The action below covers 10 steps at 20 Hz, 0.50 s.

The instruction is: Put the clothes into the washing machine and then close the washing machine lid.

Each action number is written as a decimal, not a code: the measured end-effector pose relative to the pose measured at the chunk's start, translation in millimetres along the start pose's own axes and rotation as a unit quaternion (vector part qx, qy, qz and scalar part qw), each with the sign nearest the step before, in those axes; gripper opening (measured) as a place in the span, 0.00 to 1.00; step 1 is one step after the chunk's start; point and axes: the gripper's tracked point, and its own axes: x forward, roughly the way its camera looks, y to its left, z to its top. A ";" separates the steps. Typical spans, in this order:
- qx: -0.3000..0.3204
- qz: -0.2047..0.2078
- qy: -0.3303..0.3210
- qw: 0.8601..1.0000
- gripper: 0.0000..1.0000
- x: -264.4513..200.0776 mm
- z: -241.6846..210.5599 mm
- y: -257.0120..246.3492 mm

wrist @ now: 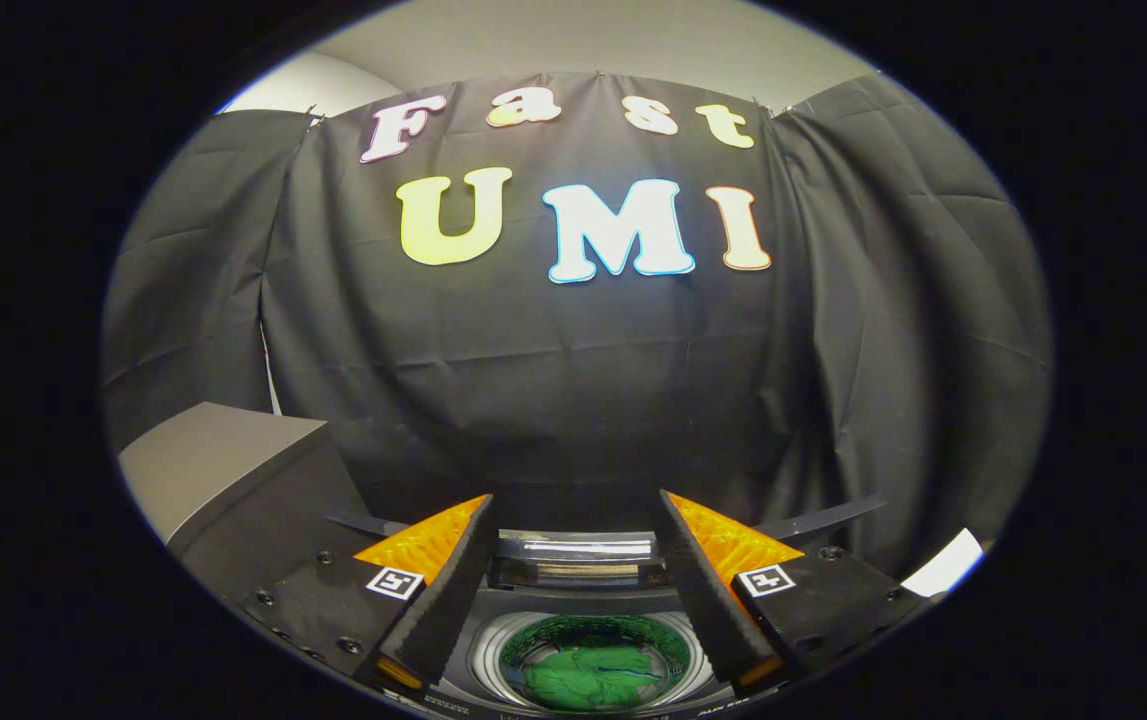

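- Below the gripper (573,570), between its two fingers, the washing machine (573,600) is seen from above with its round drum mouth open.
- Green clothes (588,675) are seen lying inside the drum, ringed by the pale metal rim (483,655) of the opening.
- The fingers (443,590) are held wide apart, and nothing is gripped between them; the drum opening is framed by their inner edges without being touched.
- The raised lid (573,560) is seen at the far edge of the opening, just ahead of the fingertips, standing up and not shut.
- A grey box (223,470) with a flat top is seen beside the left finger, its near corner close to the gripper body.
- A black cloth wall (573,400) is hung beyond the machine, and open room is left above the lid between the fingers and that wall.
- A small white patch (948,565) is seen beside the right finger; what it is cannot be told.
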 end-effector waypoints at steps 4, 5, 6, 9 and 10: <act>0.009 0.001 0.003 1.000 0.98 -12.4 -11.3 0.5; 0.012 0.001 0.006 1.000 0.98 -15.3 -13.6 0.6; 0.015 0.001 0.009 1.000 0.98 -18.6 -17.0 0.5; 0.020 0.001 0.021 1.000 0.98 -27.6 -30.9 1.5; 0.020 0.002 0.024 1.000 0.98 -31.2 -36.4 2.8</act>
